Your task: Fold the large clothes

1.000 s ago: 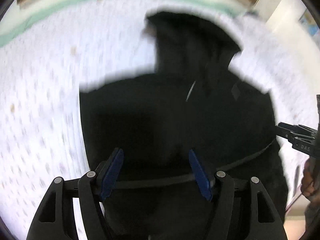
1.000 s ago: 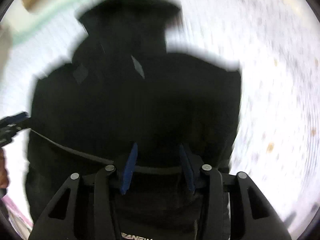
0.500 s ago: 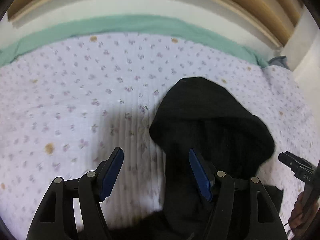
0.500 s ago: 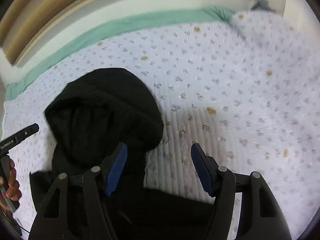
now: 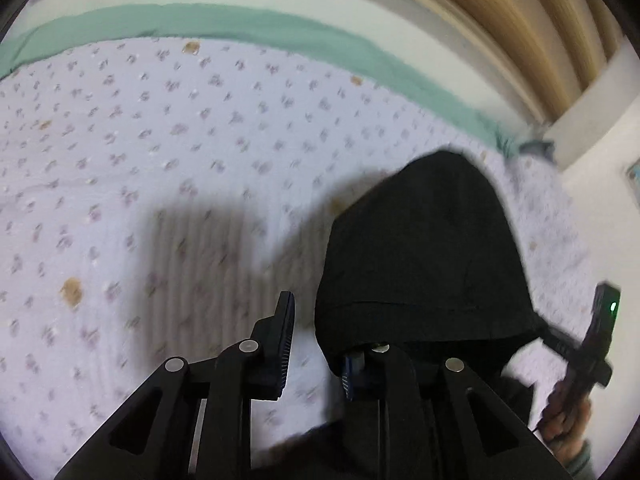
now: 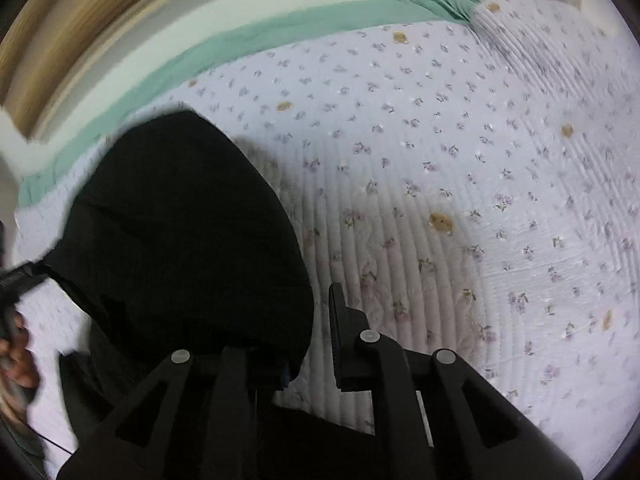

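A black hoodie (image 5: pixel 420 248) lies on the flowered quilt, its hood pointing at the far edge. My left gripper (image 5: pixel 316 352) is at the hood's lower left rim. Its jaws are closing: the right finger is half buried under the rim, and quilt still shows in the narrow gap. In the right wrist view the hoodie (image 6: pixel 180 220) fills the left side. My right gripper (image 6: pixel 310 344) has its jaws drawn close at the hood's lower right rim, with the left finger hidden under the cloth it pinches. Each view shows the other gripper (image 5: pixel 600 340) (image 6: pixel 16 280) across the hood.
The pale quilt (image 5: pixel 160 160) (image 6: pixel 480 200) spreads flat on both sides of the hoodie. A green sheet (image 5: pixel 240 24) (image 6: pixel 280 28) borders its far edge, with a white and wooden wall (image 5: pixel 500 12) behind. A hand (image 5: pixel 568 420) holds the right gripper.
Both grippers travelled from the hoodie's body up to the hood. Half a second ago their jaws stood wide beside the hood. Now both pairs have narrowed at its lower rims.
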A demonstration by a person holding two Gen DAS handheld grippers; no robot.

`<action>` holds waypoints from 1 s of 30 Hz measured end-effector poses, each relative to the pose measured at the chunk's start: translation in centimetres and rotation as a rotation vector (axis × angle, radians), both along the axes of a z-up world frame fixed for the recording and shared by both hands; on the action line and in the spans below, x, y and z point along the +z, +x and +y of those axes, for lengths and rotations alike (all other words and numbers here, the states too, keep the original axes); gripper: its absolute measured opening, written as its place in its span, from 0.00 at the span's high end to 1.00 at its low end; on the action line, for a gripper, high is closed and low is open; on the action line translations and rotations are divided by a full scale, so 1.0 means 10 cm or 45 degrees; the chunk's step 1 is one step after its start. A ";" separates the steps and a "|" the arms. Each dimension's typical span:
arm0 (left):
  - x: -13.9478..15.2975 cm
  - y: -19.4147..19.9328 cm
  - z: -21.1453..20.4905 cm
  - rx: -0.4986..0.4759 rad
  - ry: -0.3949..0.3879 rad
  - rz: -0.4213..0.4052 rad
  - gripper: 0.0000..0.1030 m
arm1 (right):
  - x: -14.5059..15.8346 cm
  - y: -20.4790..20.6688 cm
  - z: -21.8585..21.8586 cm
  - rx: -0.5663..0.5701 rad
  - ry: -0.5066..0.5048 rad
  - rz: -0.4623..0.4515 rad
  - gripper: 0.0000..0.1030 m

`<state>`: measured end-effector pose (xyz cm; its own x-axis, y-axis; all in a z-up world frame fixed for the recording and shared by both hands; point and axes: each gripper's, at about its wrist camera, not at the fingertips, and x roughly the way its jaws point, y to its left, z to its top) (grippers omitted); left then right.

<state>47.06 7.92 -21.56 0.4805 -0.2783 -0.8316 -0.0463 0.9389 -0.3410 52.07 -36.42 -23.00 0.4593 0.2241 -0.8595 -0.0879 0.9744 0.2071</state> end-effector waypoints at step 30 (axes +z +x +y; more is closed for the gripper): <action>-0.76 0.22 -0.38 -0.182 0.045 0.100 0.35 | -0.63 0.41 0.46 0.225 -0.144 0.191 0.39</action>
<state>49.29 4.10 -29.15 0.3709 -0.3089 -0.8758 0.0636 0.9493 -0.3079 56.14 -31.79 -29.32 0.2868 0.1879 -0.9394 -0.2354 0.9643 0.1211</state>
